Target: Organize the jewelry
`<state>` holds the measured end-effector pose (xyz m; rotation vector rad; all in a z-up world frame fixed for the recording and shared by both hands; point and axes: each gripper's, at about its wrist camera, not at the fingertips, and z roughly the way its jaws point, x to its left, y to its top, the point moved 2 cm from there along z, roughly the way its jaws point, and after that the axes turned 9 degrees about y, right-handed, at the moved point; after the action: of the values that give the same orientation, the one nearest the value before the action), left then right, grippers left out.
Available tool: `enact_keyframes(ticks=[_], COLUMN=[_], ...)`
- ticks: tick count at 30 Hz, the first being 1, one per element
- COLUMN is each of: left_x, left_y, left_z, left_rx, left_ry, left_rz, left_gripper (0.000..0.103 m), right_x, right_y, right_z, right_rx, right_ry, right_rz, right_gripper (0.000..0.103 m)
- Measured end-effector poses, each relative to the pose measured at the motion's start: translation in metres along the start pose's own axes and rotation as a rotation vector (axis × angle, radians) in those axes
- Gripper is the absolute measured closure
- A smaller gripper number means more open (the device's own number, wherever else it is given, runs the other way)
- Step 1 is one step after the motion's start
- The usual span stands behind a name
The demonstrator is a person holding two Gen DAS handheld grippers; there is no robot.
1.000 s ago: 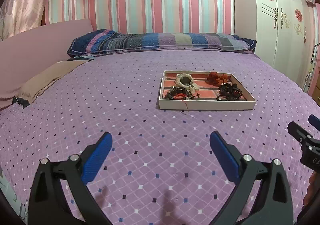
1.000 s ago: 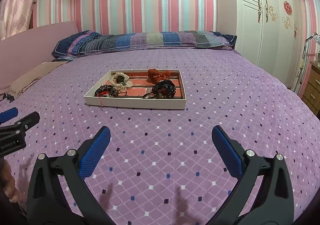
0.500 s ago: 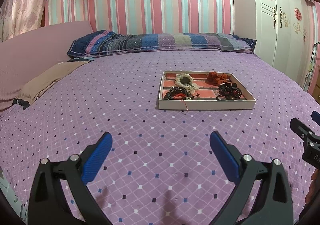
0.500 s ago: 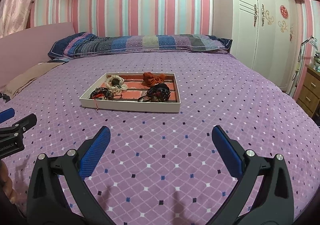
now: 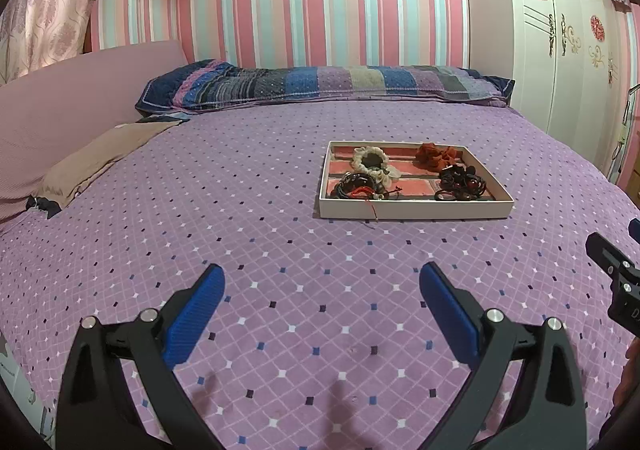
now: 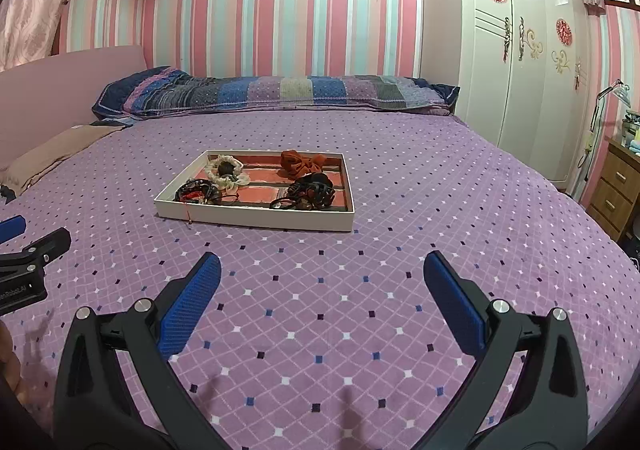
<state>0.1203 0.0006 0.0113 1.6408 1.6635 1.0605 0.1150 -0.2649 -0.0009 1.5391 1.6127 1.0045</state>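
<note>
Purple quilted bed (image 5: 200,210) lies under us. Over the last second we have drawn both grippers back, so the tray (image 5: 412,208) of jewelry sits further ahead of the left gripper (image 5: 320,290) and right gripper (image 6: 322,276). Both jaws stand wide apart, empty. All pieces lie inside the tray, which fits either sorting finished or pending.
</note>
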Motion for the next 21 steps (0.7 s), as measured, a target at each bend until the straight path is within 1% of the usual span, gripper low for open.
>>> enact_keyframes(ticks=[21], left_x=[0.0002], left_y=[0.0013], left_z=[0.0013], left_rx=[-0.005], left_ry=[0.008], left_rz=[0.009], left_gripper=[0.007], right_x=[-0.0016], right_y=[-0.0001], right_z=[-0.0013], right_rx=[-0.006], right_ry=[-0.004], right_rz=[-0.004], right_gripper=[0.004])
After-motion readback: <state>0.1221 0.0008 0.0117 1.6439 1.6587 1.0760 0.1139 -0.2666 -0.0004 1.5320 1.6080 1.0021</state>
